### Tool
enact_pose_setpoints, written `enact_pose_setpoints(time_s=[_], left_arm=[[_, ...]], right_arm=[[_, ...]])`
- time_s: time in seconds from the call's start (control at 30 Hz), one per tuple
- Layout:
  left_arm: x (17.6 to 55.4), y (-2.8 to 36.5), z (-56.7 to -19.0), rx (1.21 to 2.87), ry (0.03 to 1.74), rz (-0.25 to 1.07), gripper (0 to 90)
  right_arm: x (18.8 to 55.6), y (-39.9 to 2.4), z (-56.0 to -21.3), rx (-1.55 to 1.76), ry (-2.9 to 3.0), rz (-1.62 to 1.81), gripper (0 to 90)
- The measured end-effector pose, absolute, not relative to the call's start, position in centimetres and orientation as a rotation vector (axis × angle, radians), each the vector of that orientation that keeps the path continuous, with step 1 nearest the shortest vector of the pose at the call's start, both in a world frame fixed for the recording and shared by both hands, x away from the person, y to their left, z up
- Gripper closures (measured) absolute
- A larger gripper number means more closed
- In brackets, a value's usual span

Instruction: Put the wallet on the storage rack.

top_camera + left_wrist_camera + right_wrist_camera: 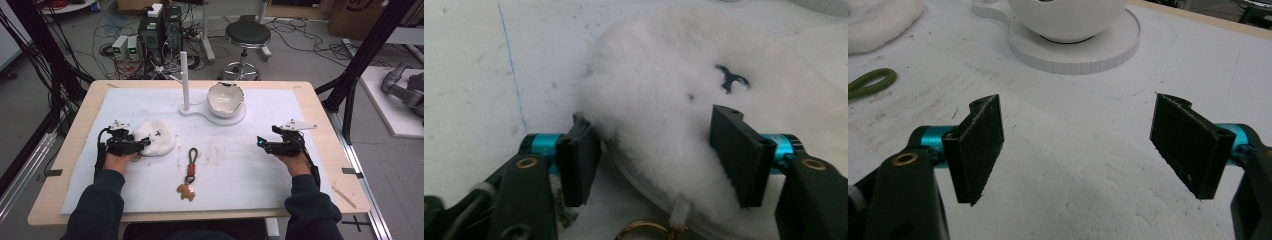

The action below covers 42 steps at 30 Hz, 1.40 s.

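A white fluffy pouch lies left of centre on the white mat. My left gripper is at its near left edge. In the left gripper view both pads sit against the fur of the pouch, so the gripper is closed on that edge. A gold ring hangs from the pouch's zip tab just below the jaws. My right gripper hovers low over the mat at the right, open with nothing between its pads.
A keychain with a green loop and an orange charm lies in the middle, near the front. A white bowl sits on a round white base with an upright post at the back centre.
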State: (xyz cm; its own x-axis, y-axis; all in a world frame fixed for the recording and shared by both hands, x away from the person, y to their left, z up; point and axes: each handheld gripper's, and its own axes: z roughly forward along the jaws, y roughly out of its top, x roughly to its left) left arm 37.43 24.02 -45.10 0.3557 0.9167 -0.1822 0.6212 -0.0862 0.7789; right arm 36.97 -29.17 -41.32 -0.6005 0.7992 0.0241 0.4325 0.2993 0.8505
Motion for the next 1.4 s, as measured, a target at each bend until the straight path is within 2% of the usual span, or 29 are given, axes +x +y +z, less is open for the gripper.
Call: enact_pose_setpoints(time_s=[0.07, 0.13, 0.23, 0.67, 1.13, 1.17, 1.2, 1.3, 1.4], left_arm=[[37.2, 24.0, -44.9, 1.786, 1.335, 0.412, 59.6], [37.1, 24.0, -44.8, 1.790, 1.320, 0.428, 71.5], [36.7, 23.9, -44.1, 1.740, 1.271, 0.426, 77.4], [35.1, 21.2, -41.1, 1.552, 1.004, 0.412, 79.4], [34.2, 16.1, -40.3, 1.530, 0.767, 0.404, 79.3], [34.1, 15.9, -40.3, 1.530, 0.754, 0.399, 79.3], [34.0, 15.6, -40.3, 1.527, 0.743, 0.391, 79.3], [33.7, 14.7, -40.1, 1.482, 0.722, 0.350, 79.3], [33.6, 14.4, -40.0, 1.486, 0.708, 0.352, 79.3]], right_arm=[[37.0, -29.0, -41.3, 1.099, 2.173, 1.230, 21.7], [37.1, -28.9, -41.3, 1.098, 2.171, 1.235, 21.8], [37.1, -28.9, -41.3, 1.099, 2.176, 1.235, 21.8], [37.0, -27.2, -41.1, 1.089, 2.219, 1.374, 21.7], [36.6, -19.4, -41.0, 0.917, 2.351, 1.549, 21.8], [36.5, -18.9, -41.1, 0.912, 2.365, 1.559, 23.9], [36.6, -18.0, -41.4, 0.903, 2.404, 1.590, 30.0], [36.6, -16.9, -41.9, 0.910, 2.462, 1.632, 33.1], [36.4, -16.4, -42.0, 0.864, 2.516, 1.660, 49.8]])
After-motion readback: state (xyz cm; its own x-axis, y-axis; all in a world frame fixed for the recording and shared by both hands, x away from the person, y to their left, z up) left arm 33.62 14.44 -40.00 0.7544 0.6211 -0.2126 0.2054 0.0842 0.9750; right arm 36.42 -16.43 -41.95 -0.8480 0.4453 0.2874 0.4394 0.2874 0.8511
